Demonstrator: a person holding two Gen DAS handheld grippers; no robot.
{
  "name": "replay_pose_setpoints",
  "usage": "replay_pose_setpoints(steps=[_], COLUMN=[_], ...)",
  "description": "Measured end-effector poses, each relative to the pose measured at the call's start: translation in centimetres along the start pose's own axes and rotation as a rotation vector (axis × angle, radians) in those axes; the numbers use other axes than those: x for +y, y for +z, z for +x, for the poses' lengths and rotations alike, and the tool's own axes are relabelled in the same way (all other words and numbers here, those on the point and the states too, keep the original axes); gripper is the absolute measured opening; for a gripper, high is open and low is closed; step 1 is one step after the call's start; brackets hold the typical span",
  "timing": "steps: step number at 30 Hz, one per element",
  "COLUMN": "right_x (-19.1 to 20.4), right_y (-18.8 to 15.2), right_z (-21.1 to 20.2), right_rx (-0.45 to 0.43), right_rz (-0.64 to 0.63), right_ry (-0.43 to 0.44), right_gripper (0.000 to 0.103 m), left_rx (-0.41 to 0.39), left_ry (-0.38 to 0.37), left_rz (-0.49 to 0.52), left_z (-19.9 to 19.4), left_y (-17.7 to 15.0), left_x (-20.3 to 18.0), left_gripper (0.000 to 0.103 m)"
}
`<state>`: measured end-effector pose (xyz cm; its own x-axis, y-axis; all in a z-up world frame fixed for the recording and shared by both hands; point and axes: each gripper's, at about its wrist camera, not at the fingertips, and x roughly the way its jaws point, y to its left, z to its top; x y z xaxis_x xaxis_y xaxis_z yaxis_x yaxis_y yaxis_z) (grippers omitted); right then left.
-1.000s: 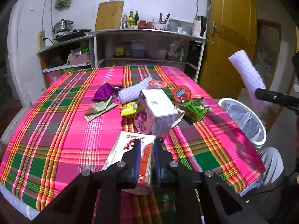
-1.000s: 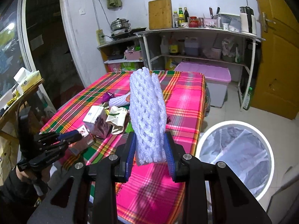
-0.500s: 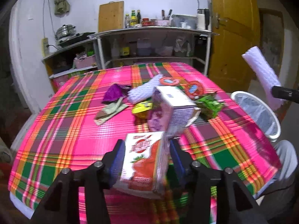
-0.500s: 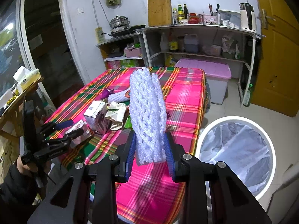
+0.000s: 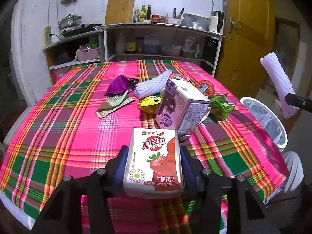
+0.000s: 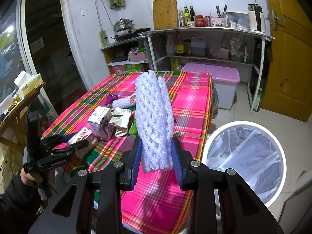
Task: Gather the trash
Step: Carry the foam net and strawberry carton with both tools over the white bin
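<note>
Trash lies in a loose heap near the middle of the table (image 5: 58, 128), which is covered in a pink and green plaid cloth. We have the left gripper (image 5: 154, 167) clamped on a small strawberry milk carton (image 5: 154, 159), its blue fingers (image 5: 121, 165) pressed flat to both sides, and the carton stands upright with its printed face toward the camera, held above the near edge of the table. Just beyond it sits a purple milk box (image 5: 180, 107), tipped over at an angle, with a yellow wrapper (image 5: 149, 105) touching its left side and a green wrapper (image 5: 221, 106) just to its right. Farther back we see a white foam net (image 5: 152, 84), a purple wrapper (image 5: 120, 84) beside it, a flattened paper packet (image 5: 114, 106) nearer us, and two round red lids (image 5: 204, 86) behind the box. Our right gripper (image 6: 156, 158) is closed on a second foam net sleeve (image 6: 154, 120) — gripped at its lower end, standing nearly upright and leaning a little left. It is held over the right-hand side of the table, near the edge. Beside that edge, on the tiled floor, stands the white bin (image 6: 280, 148) lined with a clear bag — the sleeve is left of its rim, not over the opening.
</note>
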<state>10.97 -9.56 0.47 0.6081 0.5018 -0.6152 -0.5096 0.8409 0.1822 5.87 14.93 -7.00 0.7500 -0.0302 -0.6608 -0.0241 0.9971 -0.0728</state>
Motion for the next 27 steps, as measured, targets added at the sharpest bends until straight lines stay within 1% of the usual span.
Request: replay_pose_setpoints(steps=[6,9,14,20,23,27], right_x=[-0.7,-1.5,-3.5,-6.8,-8.5,-10.4], right_y=[-0.1,-0.3,-0.9,-1.9,-2.5,-3.3], right_z=[-1.1,-1.8,-2.9,-3.8,-3.8,-3.5], right_rx=[-0.022,-0.035,-0.05,-0.046,-0.034,-0.011], right_rz=[0.009,0.017,0.057,0.122,0.155,0.19], right_ry=[-0.021,-0.042,-0.08,-0.132,-0.158,-0.185], right_gripper=[0.032,0.032,0.032,0.032,0.032,0.032], left_rx=[-0.052,-0.093,-0.132,-0.11,-0.085,-0.041], left_ry=[-0.016,-0.033,-0.104,-0.2,-0.246,-0.289], left_rz=[-0.04,-0.032,0.008,0.084,0.121,0.153], left_z=[-2.1,-3.6,-4.6,-2.8,-1.3,1.0], left_y=[0.8,1.8,3.9,5.8,6.4,6.7], left_x=[-1.4,-3.0,-6.7,-12.3,-14.9,-17.7], left_gripper=[0.052,0.052,0.052,0.052,0.052,0.052])
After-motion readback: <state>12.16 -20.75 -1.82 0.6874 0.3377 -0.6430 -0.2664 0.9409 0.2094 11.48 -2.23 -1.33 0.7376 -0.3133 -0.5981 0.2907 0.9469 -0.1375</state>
